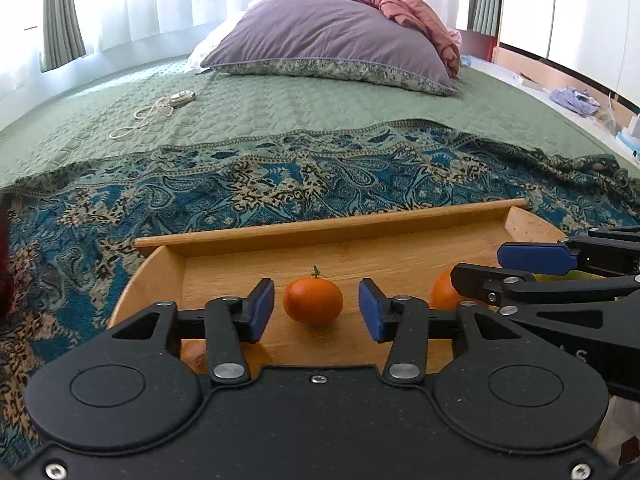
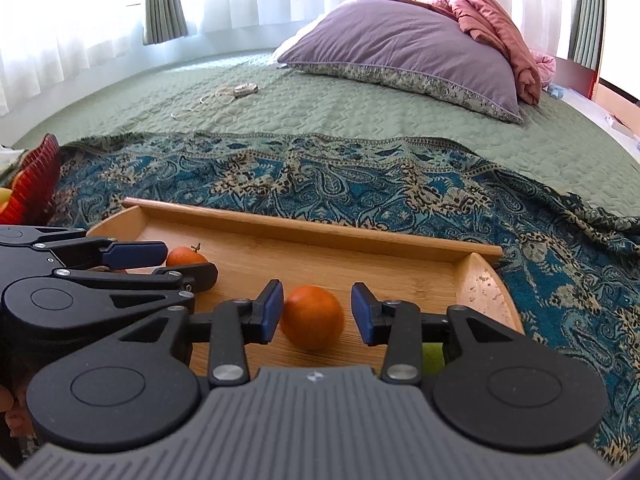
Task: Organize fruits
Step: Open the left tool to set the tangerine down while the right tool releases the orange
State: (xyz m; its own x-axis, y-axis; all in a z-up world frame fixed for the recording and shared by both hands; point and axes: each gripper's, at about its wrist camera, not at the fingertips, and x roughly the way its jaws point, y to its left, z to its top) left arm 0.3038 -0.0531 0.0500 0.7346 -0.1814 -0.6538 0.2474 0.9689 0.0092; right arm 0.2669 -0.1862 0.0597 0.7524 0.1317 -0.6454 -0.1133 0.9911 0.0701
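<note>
A wooden tray [image 1: 328,228] [image 2: 312,224] lies on a patterned blue blanket on the bed. In the left wrist view a stemmed tangerine [image 1: 313,300] rests on the tray between the pads of my left gripper [image 1: 316,312], with a gap on each side. In the right wrist view a smooth orange [image 2: 313,317] sits on the tray inside my right gripper [image 2: 317,312]; its left pad is close against the fruit and its right pad stands clear. Each gripper shows in the other's view: the right gripper [image 1: 476,264] beside the orange [image 1: 442,296], the left gripper [image 2: 190,262] around the tangerine [image 2: 184,257].
A green fruit [image 2: 432,354] peeks out under the right gripper. A red ribbed basket [image 2: 32,184] stands at the far left off the tray. Farther up the bed lie a purple pillow [image 1: 332,36], a pink quilt [image 1: 404,4] and a coiled cord [image 1: 148,116].
</note>
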